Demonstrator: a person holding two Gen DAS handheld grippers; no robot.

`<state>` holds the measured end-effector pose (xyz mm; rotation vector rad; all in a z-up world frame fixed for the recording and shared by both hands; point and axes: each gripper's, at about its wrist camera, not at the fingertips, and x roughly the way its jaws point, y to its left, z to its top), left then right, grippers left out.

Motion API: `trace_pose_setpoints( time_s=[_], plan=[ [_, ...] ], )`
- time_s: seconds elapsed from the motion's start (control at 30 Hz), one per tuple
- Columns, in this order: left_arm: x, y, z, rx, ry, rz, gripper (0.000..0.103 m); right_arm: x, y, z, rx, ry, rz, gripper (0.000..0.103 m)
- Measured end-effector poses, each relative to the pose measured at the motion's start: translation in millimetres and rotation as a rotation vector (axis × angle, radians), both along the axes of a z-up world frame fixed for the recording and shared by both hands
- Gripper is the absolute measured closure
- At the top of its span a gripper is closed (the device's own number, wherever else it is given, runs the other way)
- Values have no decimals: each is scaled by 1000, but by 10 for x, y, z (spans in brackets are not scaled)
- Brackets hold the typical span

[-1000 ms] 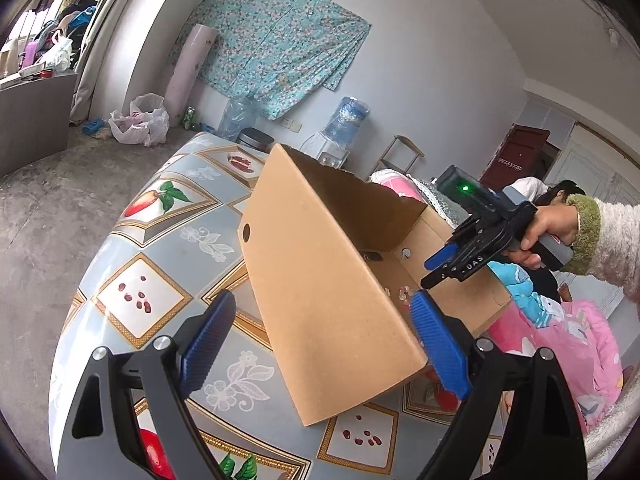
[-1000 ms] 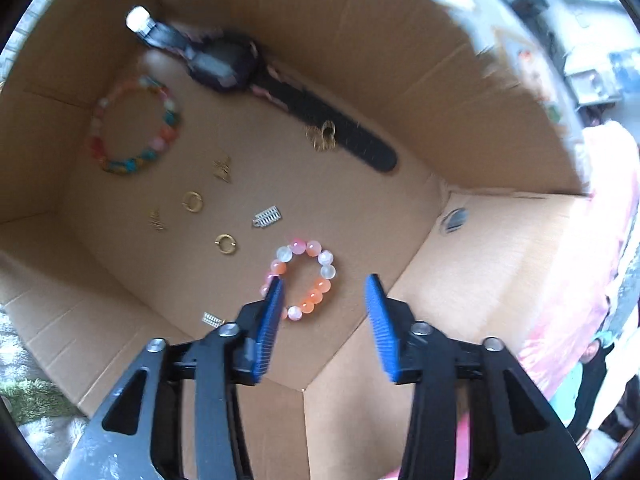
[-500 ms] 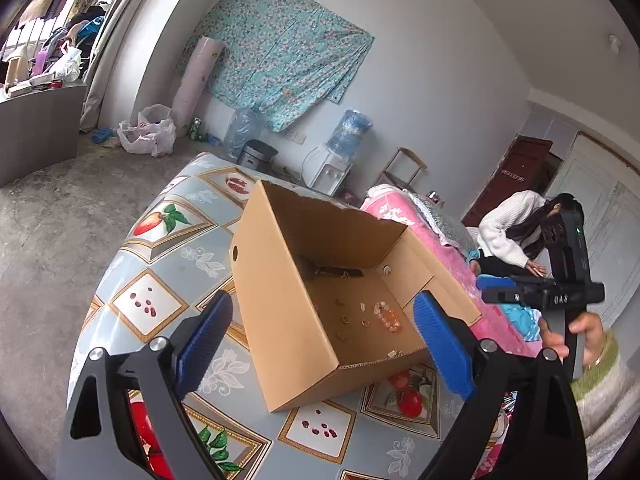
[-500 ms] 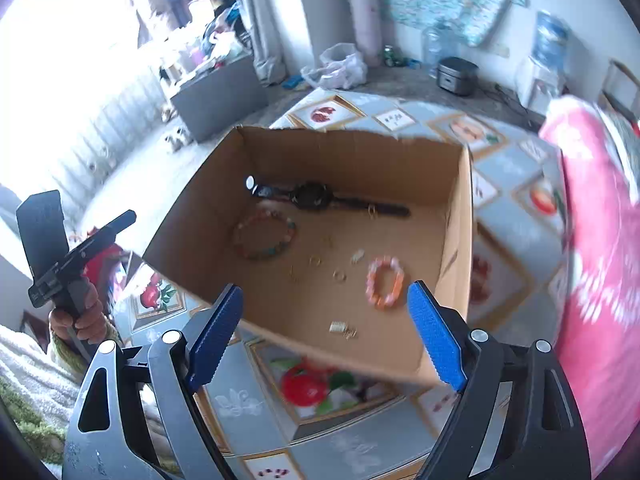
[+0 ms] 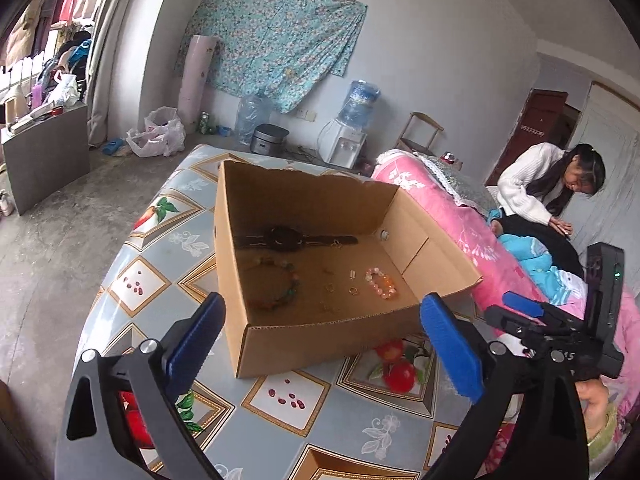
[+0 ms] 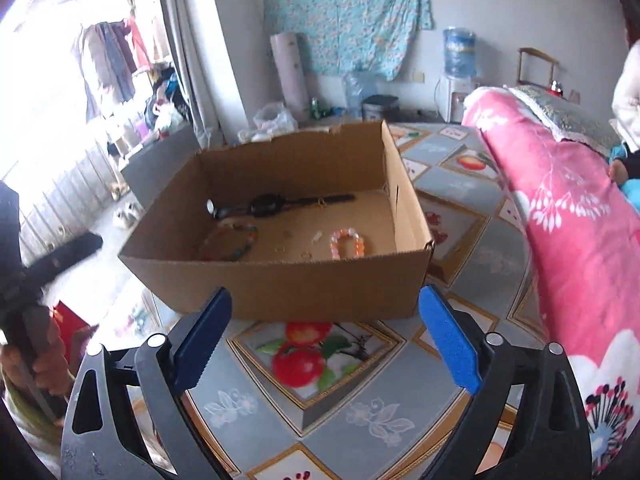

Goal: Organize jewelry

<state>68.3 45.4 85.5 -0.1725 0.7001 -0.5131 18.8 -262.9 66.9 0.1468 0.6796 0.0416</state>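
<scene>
An open cardboard box (image 5: pixel 304 344) stands on the counter (image 5: pixel 288 420), which wears a grey-blue cloth printed with fruit panels. The box has no lid or flaps up, and its far wall has a ragged upper edge.

All the jewelry lies loose on the box floor. A black wristwatch (image 5: pixel 288 239) stretches flat along the far wall, its strap ends pointing to either side. Nearer the front on the left lies a multicoloured bead bracelet (image 6: pixel 232 242), a large loose ring of dull red, green and blue beads. To the right lies a smaller pink and orange bead bracelet (image 5: pixel 382 282), well apart from the first. Between the 2 bracelets are scattered several small gold rings (image 5: pixel 330 288) and tiny metal pieces, too small to name. Nothing stands upright in the box.

The left gripper (image 5: pixel 320 356) hovers outside the box over its near left corner, its blue fingers (image 5: pixel 450 350) wide apart, having just opened further, with nothing between them. The right gripper (image 6: pixel 324 338) sits in front of the box's near wall, its fingers (image 6: pixel 450 338) also spread wide after just opening, and empty. Beside the counter on the right lies a bed with a pink flowered quilt (image 6: pixel 568 216).
</scene>
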Motion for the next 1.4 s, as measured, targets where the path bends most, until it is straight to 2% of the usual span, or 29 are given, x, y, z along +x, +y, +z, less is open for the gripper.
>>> trace_pose_setpoints(
  time_s=[0.13,0.37,0.5,0.63,0.7,0.77,1.07,1.23,1.4],
  plan=[
    [-59,-103,59,46,-19,84,6,-20,8,91,-43,-50,-52,8],
    [-186,-274,302,150,-137,233,6,-56,83,145,-117,-82,-122,8],
    [-214,-343,339,166,-169,246,5,-86,118,197,-131,-111,-130,8],
    [-238,-429,290,288,-192,304,5,-62,125,216,-142,-98,-159,8],
    [-210,-508,269,351,-164,298,5,-68,141,216,-164,-94,-170,8],
    [-164,-557,229,371,-115,274,5,-78,166,201,-190,-89,-171,8],
    [-42,-634,-79,324,89,289,5,10,88,74,-146,18,-174,8],
    [-1,-679,-207,396,116,317,6,54,55,-31,-105,69,-176,8],
    [13,-659,-266,401,144,332,6,76,80,-142,-104,117,-167,8]
  ],
)
